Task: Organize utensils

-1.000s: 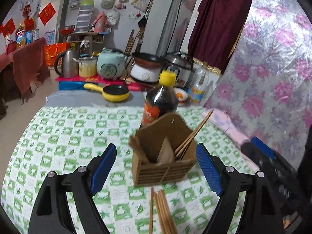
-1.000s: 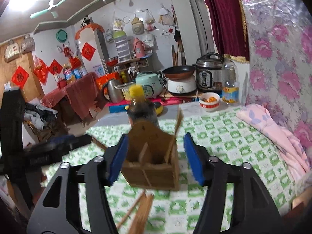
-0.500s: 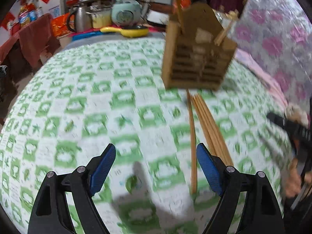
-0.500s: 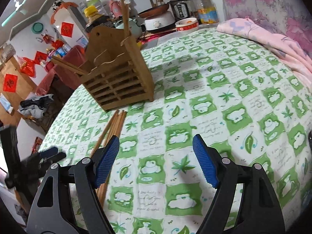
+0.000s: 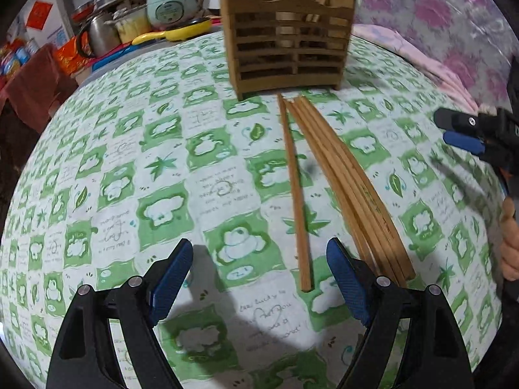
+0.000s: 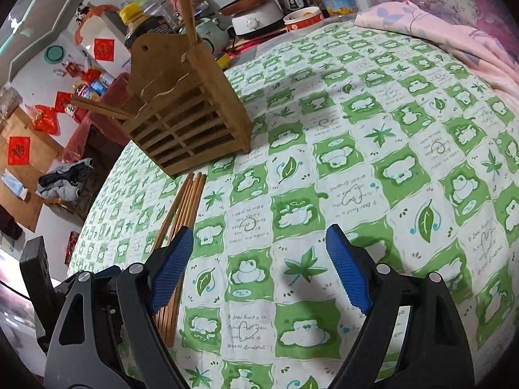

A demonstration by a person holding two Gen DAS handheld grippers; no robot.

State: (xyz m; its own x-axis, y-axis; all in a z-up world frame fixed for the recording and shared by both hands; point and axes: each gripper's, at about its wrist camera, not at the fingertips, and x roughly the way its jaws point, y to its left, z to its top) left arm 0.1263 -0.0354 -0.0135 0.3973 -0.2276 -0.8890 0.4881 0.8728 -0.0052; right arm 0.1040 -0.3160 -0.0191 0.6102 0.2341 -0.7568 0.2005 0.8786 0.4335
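Hanging over the green-and-white tablecloth (image 5: 168,168), the left gripper (image 5: 259,275) has its blue pads (image 5: 170,274) spread wide with nothing pinched between them. It tilts steeply down at the cloth. A single chopstick (image 5: 293,191) lies loose there, its near end reaching into the gap between the fingers without touching either pad. A bundle of chopsticks (image 5: 353,188) lies just beside it, running past the outside of the pad on that side. Both point away toward the wooden holder (image 5: 288,48), which stands upright farther up the table with a few sticks already poking out of its top. At the edge of this view the other gripper shows, with a bit of the hand (image 5: 511,243) that carries it.

From the right wrist, the right gripper (image 6: 259,269) is opening, its jaws already wide, and only bare cloth (image 6: 373,136) lies between them. It also leans downward at the table. The chopsticks (image 6: 183,207) lie off to one side, passing behind the pad nearest them, well outside the gap. The holder (image 6: 191,120) stands beyond their far ends, with a dark bottle (image 6: 142,26) behind it and a pink cloth (image 6: 454,39) bunched at the far side of the table.
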